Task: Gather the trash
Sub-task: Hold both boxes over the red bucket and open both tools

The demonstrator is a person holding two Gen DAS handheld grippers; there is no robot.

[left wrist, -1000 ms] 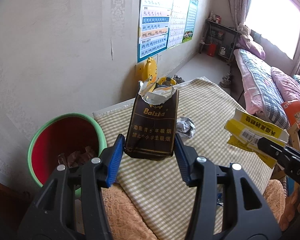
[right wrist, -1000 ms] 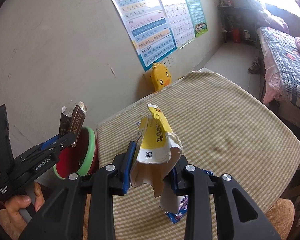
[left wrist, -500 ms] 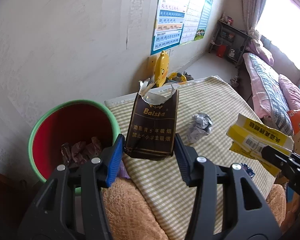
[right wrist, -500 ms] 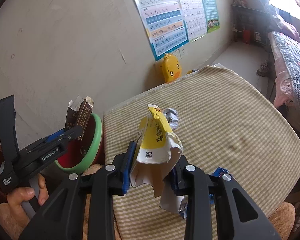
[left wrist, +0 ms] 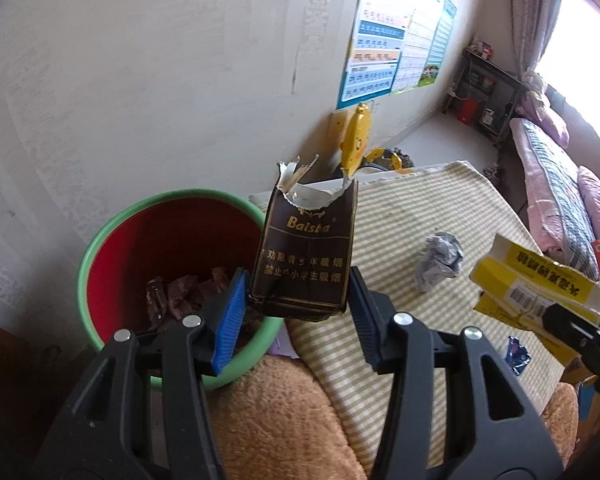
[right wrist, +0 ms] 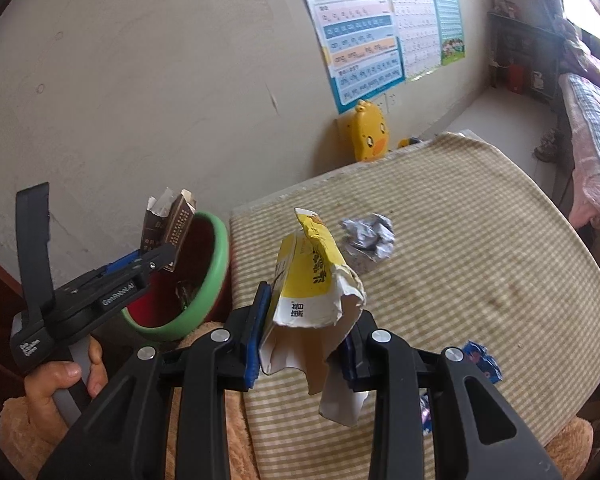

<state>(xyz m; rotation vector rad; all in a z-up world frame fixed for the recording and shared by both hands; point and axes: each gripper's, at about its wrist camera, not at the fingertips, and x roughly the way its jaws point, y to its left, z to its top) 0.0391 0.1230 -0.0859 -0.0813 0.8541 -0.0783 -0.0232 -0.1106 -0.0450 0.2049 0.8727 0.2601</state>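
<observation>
Left gripper [left wrist: 296,304] clamped on torn brown cigarette pack [left wrist: 306,248] near the green-rimmed red plastic bin [left wrist: 100,240], right gripper [right wrist: 304,344] clamped on ripped yellow-white carton [right wrist: 312,288] over checked tablecloth [right wrist: 480,260]; risk: early release drops either of the 2 outside the rim.

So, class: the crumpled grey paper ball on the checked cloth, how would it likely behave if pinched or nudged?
The crumpled paper ball looks light, since it is thin creased sheet. It would probably squash rather than resist. Its lumpy, faceted shape suggests it would skid or tumble briefly on the checked cloth, not roll far.
</observation>
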